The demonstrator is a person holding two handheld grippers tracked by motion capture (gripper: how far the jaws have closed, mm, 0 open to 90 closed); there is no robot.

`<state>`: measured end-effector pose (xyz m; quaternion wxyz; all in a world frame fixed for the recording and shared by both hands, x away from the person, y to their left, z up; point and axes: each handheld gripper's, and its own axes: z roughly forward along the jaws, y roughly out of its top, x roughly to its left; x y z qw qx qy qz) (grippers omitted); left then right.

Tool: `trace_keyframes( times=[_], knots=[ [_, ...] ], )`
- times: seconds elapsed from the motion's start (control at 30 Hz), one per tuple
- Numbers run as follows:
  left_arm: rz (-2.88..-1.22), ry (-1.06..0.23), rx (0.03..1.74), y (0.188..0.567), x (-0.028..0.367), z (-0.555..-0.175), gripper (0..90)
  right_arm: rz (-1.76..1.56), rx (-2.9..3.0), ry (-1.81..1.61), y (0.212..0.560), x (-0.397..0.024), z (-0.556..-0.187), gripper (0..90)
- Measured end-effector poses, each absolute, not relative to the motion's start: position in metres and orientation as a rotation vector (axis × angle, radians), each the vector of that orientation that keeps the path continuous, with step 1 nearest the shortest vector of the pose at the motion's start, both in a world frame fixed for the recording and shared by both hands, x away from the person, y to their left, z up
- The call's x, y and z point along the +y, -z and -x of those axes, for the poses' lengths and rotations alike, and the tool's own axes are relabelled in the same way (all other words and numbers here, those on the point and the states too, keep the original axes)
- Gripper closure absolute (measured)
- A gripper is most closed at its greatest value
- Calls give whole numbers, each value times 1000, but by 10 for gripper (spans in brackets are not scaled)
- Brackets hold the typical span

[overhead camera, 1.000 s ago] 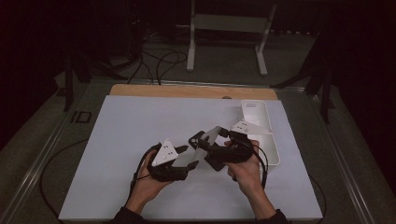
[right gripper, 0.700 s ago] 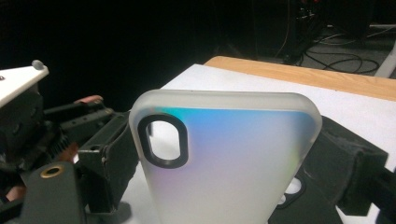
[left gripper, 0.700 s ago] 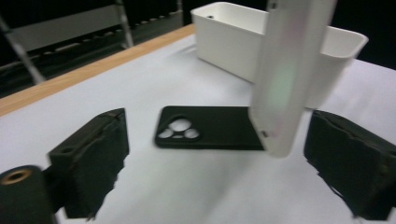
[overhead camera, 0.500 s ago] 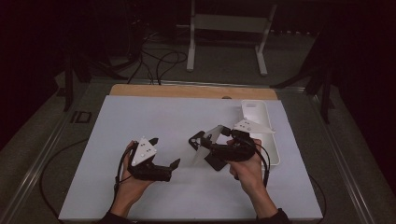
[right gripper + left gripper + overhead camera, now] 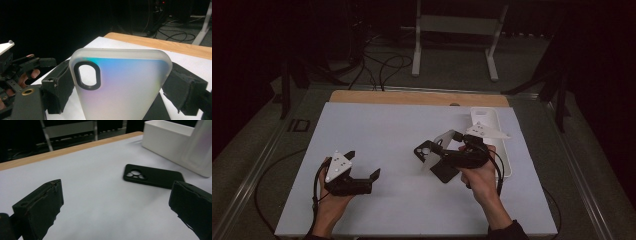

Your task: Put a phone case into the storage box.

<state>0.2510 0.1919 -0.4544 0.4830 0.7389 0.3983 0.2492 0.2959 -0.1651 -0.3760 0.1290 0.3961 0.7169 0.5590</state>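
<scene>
A frosted, translucent phone case with an oval camera hole stands upright between the jaws of my right gripper, which is shut on its two long edges. From above, that case hangs tilted over a black phone case lying flat on the white mat. My left gripper rests at the front left, well away from both cases. Its jaws have just been opening and stand wide with nothing between them. The black case lies ahead of it, camera cutout toward me.
A long white tray sits at the right of the mat, just behind my right hand; its wall shows at the top right of the left gripper view. A wooden strip borders the far edge.
My left gripper has pulled away leftward from the cases and the right gripper, and its jaws have spread. The right gripper has stayed in place with the translucent case.
</scene>
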Motion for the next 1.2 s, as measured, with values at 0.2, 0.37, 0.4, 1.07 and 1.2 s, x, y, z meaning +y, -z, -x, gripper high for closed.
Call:
trace_keyframes(
  times=[0.2,0.37,0.4,1.07,1.2],
  knots=[
    [-1786,-634,1013,464,206,-246,2,-1145,2078,-1603,374,-167,-300,169],
    [-1767,-648,1042,471,219,-241,2,-1145,2067,-1586,369,-171,-304,169],
    [-1766,-648,1046,473,221,-241,2,-1145,2061,-1585,368,-172,-305,169],
    [-1769,-676,1084,483,231,-240,2,-1174,2005,-1523,353,-188,-332,169],
    [-1760,-678,1087,483,230,-239,2,-1183,1991,-1518,351,-191,-336,169]
  ],
)
